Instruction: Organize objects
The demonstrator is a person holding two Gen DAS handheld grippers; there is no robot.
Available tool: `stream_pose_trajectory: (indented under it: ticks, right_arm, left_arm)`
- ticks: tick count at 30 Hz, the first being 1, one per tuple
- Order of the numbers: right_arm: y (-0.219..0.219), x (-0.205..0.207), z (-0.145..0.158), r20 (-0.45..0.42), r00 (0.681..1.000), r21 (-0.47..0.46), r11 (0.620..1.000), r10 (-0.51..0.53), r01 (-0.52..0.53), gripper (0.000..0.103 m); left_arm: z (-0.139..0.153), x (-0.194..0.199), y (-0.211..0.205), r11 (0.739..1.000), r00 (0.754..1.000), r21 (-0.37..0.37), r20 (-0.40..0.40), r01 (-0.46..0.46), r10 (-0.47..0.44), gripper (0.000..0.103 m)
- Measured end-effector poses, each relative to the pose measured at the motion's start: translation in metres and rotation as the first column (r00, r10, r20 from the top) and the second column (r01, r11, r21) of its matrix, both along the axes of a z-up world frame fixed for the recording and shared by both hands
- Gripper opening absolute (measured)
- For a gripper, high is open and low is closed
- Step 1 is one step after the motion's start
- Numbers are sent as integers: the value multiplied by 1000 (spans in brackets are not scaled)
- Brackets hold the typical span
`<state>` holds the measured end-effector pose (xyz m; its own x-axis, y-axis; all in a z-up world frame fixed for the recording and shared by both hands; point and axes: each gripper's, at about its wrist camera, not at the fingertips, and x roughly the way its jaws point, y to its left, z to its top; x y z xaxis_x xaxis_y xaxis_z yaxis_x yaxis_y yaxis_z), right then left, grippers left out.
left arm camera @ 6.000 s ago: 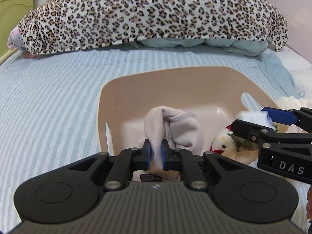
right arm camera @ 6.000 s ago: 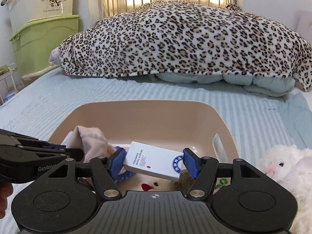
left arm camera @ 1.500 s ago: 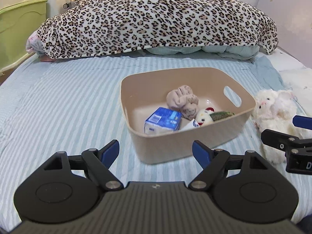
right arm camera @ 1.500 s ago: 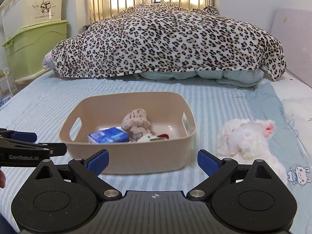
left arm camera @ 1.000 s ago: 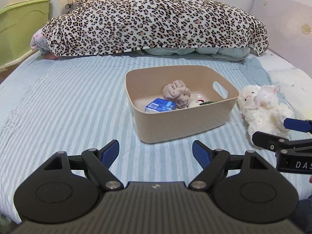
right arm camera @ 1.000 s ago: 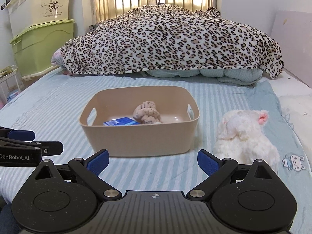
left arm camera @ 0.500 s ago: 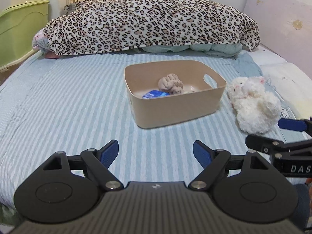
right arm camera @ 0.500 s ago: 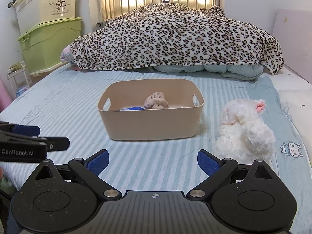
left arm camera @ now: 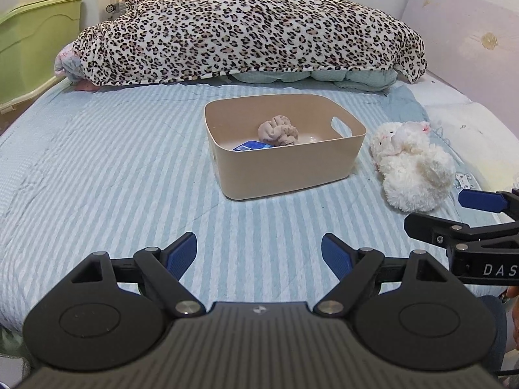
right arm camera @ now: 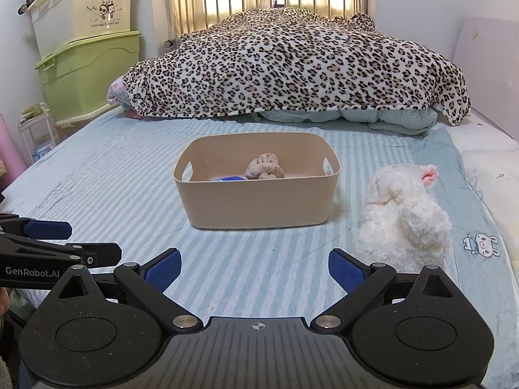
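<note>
A beige plastic bin [left arm camera: 285,168] [right arm camera: 259,201] sits mid-bed on the striped blue sheet. Inside lie a balled beige sock [left arm camera: 279,125] [right arm camera: 264,170] and a blue packet [left arm camera: 249,146] [right arm camera: 231,178]; other contents are hidden by the wall. A white plush toy [left arm camera: 412,165] [right arm camera: 402,214] lies right of the bin. My left gripper [left arm camera: 259,254] is open and empty, well short of the bin; it also shows in the right wrist view [right arm camera: 61,243]. My right gripper [right arm camera: 254,270] is open and empty, near the plush; it also shows in the left wrist view [left arm camera: 454,214].
A leopard-print blanket [right arm camera: 292,68] covers bedding at the head of the bed. Green and cream storage boxes [right arm camera: 87,55] stand stacked at the left wall. A pink board [left arm camera: 464,32] leans at the right. The bed's near edge lies just under both grippers.
Earlier the left gripper held the sock and the right a white box over the bin. Both are now open and have drawn back toward the foot of the bed; the bin looks farther away.
</note>
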<state>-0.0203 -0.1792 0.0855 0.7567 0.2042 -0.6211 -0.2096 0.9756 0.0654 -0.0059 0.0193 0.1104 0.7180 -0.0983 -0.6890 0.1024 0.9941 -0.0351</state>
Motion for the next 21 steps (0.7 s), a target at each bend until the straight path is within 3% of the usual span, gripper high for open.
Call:
stream_pose_trajectory:
  ticks: [21]
  right_arm:
    - [-1,-6,-10,-16,1000,0,1000,5,-5,99]
  left_arm:
    - [-2,-3,0,1000,999,-7,-33,-2,1,85]
